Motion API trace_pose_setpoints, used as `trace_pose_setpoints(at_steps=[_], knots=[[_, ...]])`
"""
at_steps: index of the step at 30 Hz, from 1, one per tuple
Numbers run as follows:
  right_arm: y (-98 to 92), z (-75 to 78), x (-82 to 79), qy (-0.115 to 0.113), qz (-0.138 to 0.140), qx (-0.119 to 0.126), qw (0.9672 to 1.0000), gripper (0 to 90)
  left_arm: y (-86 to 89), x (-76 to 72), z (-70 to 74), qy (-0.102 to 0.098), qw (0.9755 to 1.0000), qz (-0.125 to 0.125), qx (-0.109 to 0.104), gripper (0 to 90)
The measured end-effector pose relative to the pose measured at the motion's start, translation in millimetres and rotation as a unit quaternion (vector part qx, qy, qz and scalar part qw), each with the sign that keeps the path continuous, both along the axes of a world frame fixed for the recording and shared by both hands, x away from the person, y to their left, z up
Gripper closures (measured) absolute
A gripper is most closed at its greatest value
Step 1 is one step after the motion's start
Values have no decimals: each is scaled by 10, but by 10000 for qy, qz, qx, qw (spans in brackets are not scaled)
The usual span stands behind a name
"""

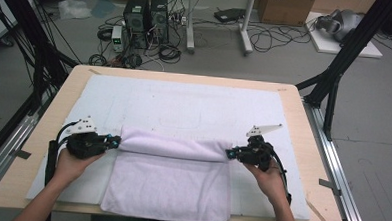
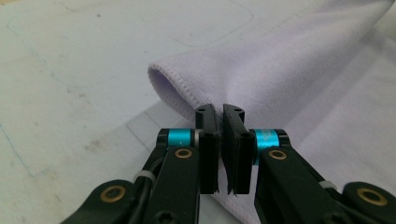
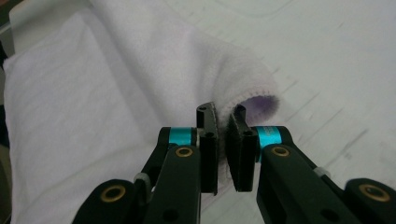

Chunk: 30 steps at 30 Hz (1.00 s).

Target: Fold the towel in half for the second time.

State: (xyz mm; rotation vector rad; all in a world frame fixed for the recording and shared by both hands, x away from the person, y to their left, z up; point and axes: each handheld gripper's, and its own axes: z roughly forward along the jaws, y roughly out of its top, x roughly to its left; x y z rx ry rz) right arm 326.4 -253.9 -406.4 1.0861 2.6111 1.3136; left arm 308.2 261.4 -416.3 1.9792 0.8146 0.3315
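Note:
A pale lilac towel (image 1: 168, 182) lies on the white mat, its far part raised into a rolled fold (image 1: 175, 145) that runs across between my two grippers. My left gripper (image 1: 116, 141) is shut on the fold's left corner. In the left gripper view its jaws pinch the towel's hemmed edge (image 2: 187, 88), the gripper (image 2: 219, 112) pointing along the fold. My right gripper (image 1: 229, 153) is shut on the fold's right corner. The right gripper view shows the towel's edge (image 3: 261, 79) curling over and caught in the gripper (image 3: 220, 114). Both corners are lifted slightly off the towel below.
The white mat (image 1: 184, 102) covers most of the wooden table (image 1: 307, 160). Beyond the table's far edge the floor holds computer towers (image 1: 145, 15), cables and a cardboard box (image 1: 286, 7). Black frame posts (image 1: 344, 57) stand at the right and left.

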Motion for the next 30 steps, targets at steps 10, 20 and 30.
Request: trace_pose_setpoints(at_steps=[10, 20, 30], knots=[[-55, -170, -129, 59, -79, -162, 9998, 642, 168, -101, -76, 333, 9991, -67, 266, 649], [10, 64, 64, -198, -140, -271, 9993, 438, 89, 114, 106, 311, 9993, -77, 177, 489], [165, 17, 327, 45, 33, -365, 9993, 425, -188, 457, 42, 519, 9984, -118, 213, 389]])
